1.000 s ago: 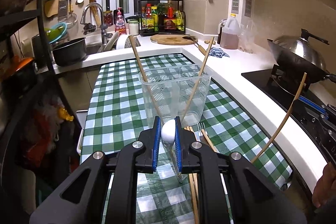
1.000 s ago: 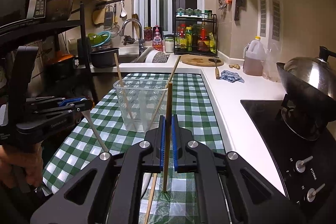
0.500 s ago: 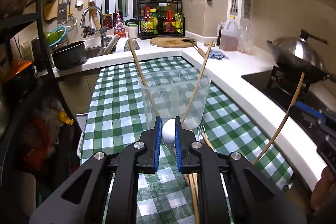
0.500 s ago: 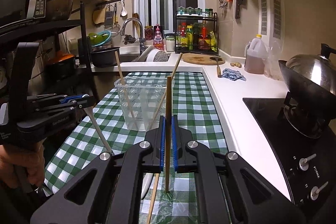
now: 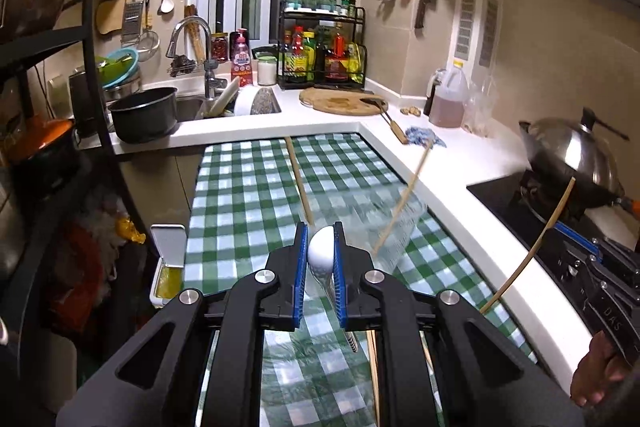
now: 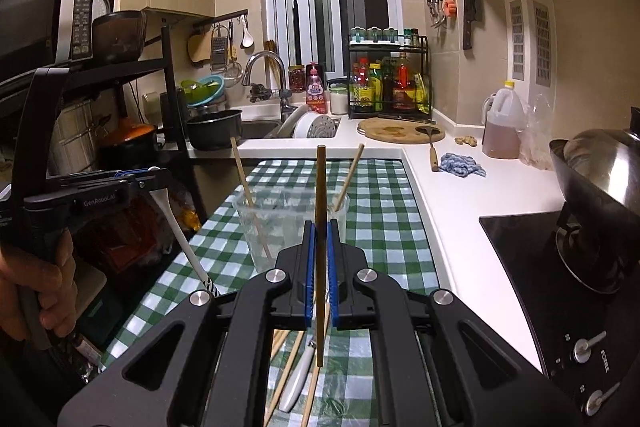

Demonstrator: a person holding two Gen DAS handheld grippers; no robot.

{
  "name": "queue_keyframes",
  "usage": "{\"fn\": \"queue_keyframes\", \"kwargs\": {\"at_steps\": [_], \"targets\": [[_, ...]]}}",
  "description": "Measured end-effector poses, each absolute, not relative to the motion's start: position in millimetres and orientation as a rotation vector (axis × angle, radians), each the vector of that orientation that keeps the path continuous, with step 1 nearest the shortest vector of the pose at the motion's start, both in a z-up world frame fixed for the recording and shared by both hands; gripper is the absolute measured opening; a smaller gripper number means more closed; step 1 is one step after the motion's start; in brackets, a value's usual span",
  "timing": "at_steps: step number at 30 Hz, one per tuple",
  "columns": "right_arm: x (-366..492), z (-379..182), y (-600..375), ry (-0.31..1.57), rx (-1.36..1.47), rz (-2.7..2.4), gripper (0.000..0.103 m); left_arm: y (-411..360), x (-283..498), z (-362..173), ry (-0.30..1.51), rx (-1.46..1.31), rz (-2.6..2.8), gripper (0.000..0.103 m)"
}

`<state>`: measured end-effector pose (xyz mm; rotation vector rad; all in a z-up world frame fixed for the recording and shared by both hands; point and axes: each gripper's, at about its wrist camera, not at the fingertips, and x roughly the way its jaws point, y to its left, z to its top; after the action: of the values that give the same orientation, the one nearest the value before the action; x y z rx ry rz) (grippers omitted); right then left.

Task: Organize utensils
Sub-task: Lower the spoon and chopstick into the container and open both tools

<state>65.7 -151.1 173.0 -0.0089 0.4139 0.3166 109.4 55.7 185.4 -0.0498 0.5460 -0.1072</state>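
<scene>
Small kitchen, warm light. L-shaped white table point(image 6: 452, 227) with a green-checked cloth point(image 6: 380, 203) over its near leg; sink, faucet and a condiment rack sit at the far end, and a wok point(image 5: 576, 163) stands on the hob at right.

Clear plastic cup point(image 6: 288, 223) stands upright on the cloth. Two wooden chopsticks point(image 6: 245, 183) lean inside it, tips crossing outward over the rim. In the left wrist view the cup is smeared by motion blur and its rim is hard to trace.

Left tongs point(image 5: 321, 263): clenched on the white bowl end of a ceramic spoon point(image 5: 321, 251). In the right wrist view its handle point(image 6: 180, 231) hangs down and toward the cloth; its patterned tip seems clear of the cloth, though the angle is poor. The hand point(image 6: 36, 291) on the left grip is partly cut off by the frame edge.

Right tongs point(image 6: 319, 267): clenched on a single dark wooden chopstick point(image 6: 320, 211), held near upright, top above the cup rim, lower end hanging free above the cloth.

More utensils point(image 6: 298, 375) lie on the cloth beneath the right tongs: several pale chopsticks and one white-handled piece. The tongs body hides most of them, so the count and the type of the white piece cannot be told.
</scene>
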Motion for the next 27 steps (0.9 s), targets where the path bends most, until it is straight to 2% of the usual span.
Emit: {"fn": "queue_keyframes", "kwargs": {"at_steps": [8, 14, 19, 27], "targets": [[107, 226, -148, 0.359, 0.027, 0.351, 0.006, 81, 132, 243, 0.441, -0.096, -0.105, 0.012], [147, 269, -133, 0.288, 0.019, 0.35, 0.006, 88, 160, 262, 0.379, -0.155, -0.108, 0.012], [187, 270, -115, 0.314, 0.011, 0.349, 0.006, 82, 190, 244, 0.386, -0.16, -0.092, 0.012], [233, 220, -97, 0.443, -0.031, 0.339, 0.006, 69, 218, 187, 0.493, -0.079, -0.102, 0.012]]}}
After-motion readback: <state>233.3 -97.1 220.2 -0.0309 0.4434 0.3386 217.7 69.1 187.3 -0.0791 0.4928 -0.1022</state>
